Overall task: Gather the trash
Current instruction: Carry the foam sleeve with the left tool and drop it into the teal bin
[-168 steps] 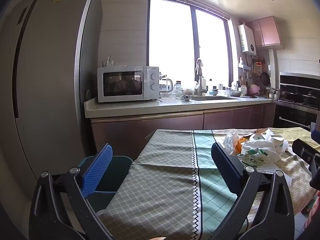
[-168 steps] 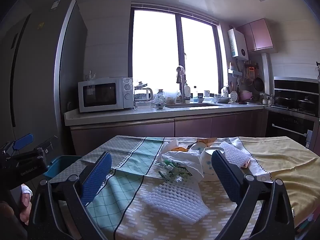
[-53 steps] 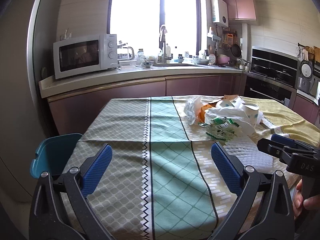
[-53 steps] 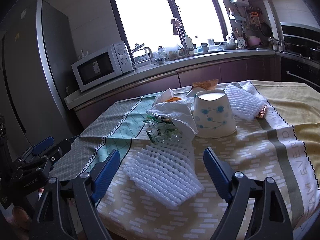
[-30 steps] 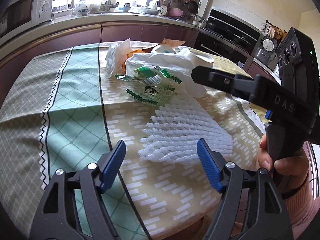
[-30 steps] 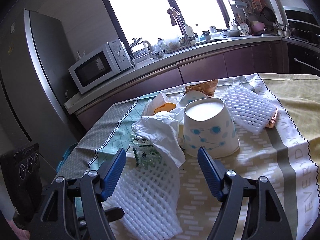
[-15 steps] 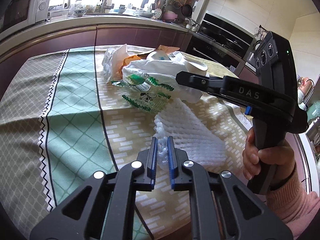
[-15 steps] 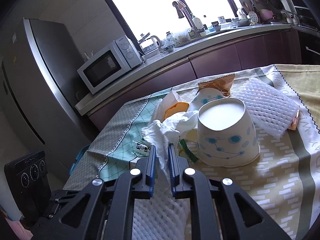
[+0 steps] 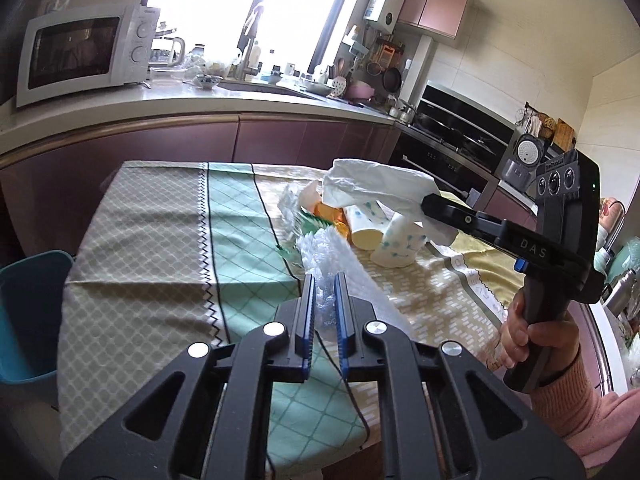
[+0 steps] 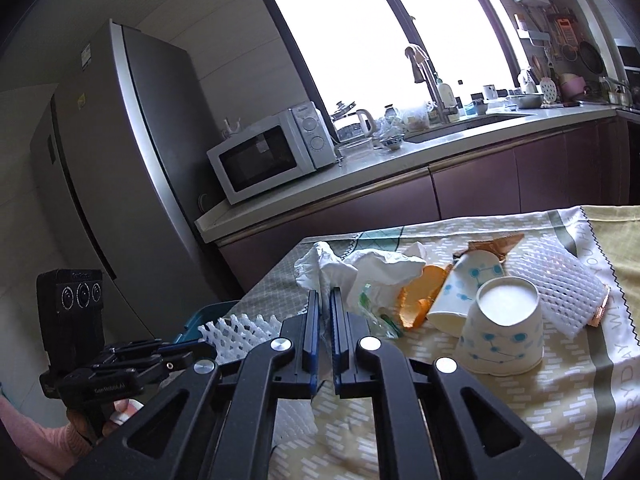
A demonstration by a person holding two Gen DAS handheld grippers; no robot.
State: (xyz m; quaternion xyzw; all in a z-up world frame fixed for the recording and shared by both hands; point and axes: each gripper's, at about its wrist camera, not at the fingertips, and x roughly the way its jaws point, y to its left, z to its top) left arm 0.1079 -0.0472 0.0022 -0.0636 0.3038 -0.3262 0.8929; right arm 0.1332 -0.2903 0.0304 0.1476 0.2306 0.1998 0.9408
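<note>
The table (image 9: 160, 248) with its green and yellow checked cloth fills the middle of both views, and the blue bin (image 9: 28, 320) stands at its left edge, low beside the near corner. One second ago both my grippers were wide open over the trash pile; now both are closed and both are lifted off the cloth.

My left gripper (image 9: 325, 300) has its jaws almost together on one end of the white foam net (image 9: 352, 272). The net hangs from the pads and stretches away toward the pile; in the right wrist view the same net (image 10: 240, 334) shows near the bin side of the table.

My right gripper (image 10: 325, 312) is also pinched nearly closed, on the white crumpled bag (image 9: 372, 184). In the left wrist view the bag is clearly up in the air, above the two paper cups (image 9: 384, 236).

The cups, the orange wrapper (image 10: 420, 300) and a second foam net (image 10: 560, 280) at the far right remain on the cloth.

I judge that two pieces are now secured, so the next step is to carry them left to the bin. The bag is loose and light, so it may slip from the pads.
</note>
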